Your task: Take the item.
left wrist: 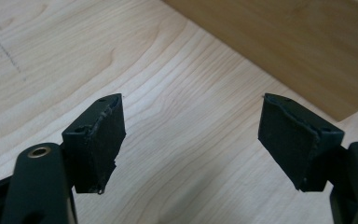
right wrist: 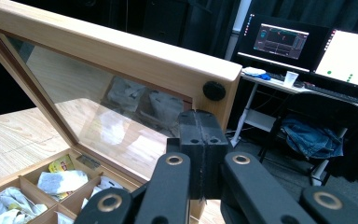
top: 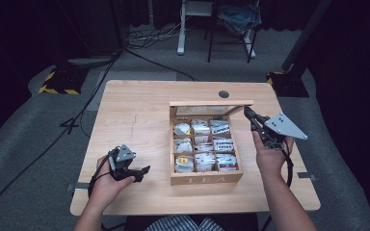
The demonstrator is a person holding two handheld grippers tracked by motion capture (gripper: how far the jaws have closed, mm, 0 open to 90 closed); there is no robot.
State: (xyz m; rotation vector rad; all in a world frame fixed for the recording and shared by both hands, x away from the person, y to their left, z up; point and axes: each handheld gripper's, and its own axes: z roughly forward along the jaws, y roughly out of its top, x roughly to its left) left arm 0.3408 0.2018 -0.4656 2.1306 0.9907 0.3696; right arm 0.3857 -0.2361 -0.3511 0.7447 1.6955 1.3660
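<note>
A wooden tea box point(top: 206, 179) stands open on the table's right half, several compartments filled with tea bags point(top: 202, 144). Its glass-paned lid point(top: 211, 103) stands upright at the back. My left gripper point(top: 142, 172) hovers low over the table left of the box, open, with nothing between its jaws. In the left gripper view my left gripper point(left wrist: 191, 135) frames bare wood, with the box's side wall point(left wrist: 284, 42) ahead. My right gripper point(top: 247, 111) is shut at the lid's right end. In the right gripper view my right gripper point(right wrist: 203, 126) sits just before the lid frame point(right wrist: 121, 51), near a black knob point(right wrist: 214, 90).
The light wooden table point(top: 135, 120) has bare room left of the box and a round cable hole point(top: 223, 94) at the back. Beyond the table are dark floor and cables. Monitors point(right wrist: 279, 39) on a desk and a chair with blue cloth point(right wrist: 312, 137) stand farther off.
</note>
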